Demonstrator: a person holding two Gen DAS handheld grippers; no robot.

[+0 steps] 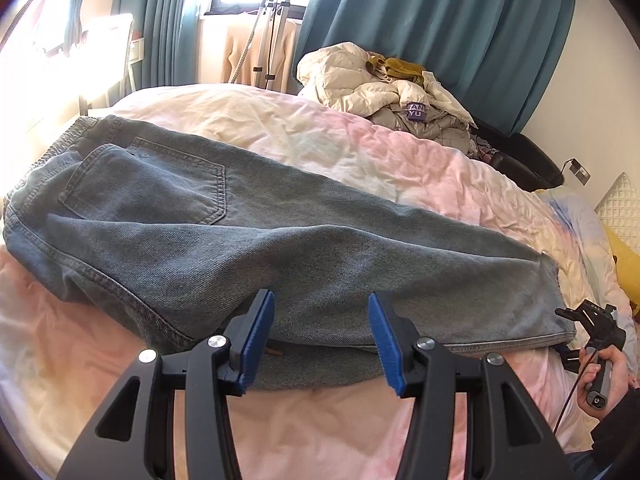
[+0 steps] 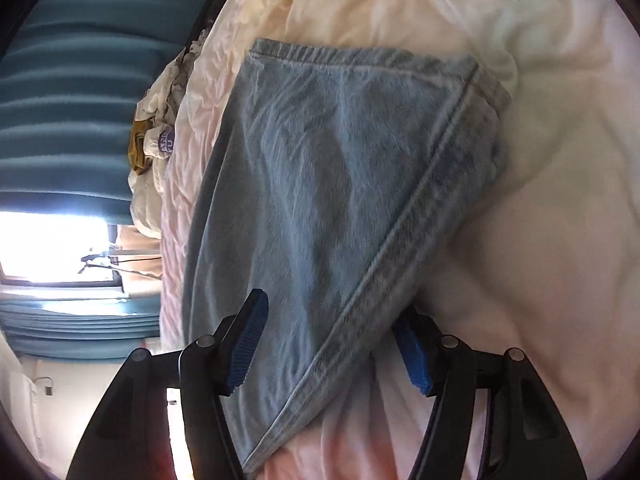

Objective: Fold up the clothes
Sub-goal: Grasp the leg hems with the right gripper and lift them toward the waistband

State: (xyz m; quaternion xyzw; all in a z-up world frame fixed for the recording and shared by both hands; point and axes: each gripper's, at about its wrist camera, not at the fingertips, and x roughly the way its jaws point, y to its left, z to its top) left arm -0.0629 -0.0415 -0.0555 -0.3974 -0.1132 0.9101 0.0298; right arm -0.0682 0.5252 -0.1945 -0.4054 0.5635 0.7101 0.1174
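A pair of light blue jeans [image 1: 248,236] lies folded lengthwise on the pink and cream bedspread [image 1: 360,148]. Its waistband is at the left and its hems at the right. My left gripper [image 1: 320,308] is open at the near long edge, around mid-leg, with its blue pads [image 1: 260,340] just above the denim. A hand holds my right gripper [image 1: 568,320] at the hem end. In the right wrist view the right gripper [image 2: 332,312] is open and straddles the jeans [image 2: 320,184]. A side seam runs diagonally between its fingers, and denim partly hides the right finger [image 2: 414,360].
A heap of cream padded jackets [image 1: 384,88] sits on the far side of the bed. Teal curtains [image 1: 440,20], a bright window and a tripod [image 1: 276,32] stand behind. A black seat [image 1: 524,160] and a yellow cushion [image 1: 624,264] are at the right. A person's hand [image 1: 616,372] is at the lower right.
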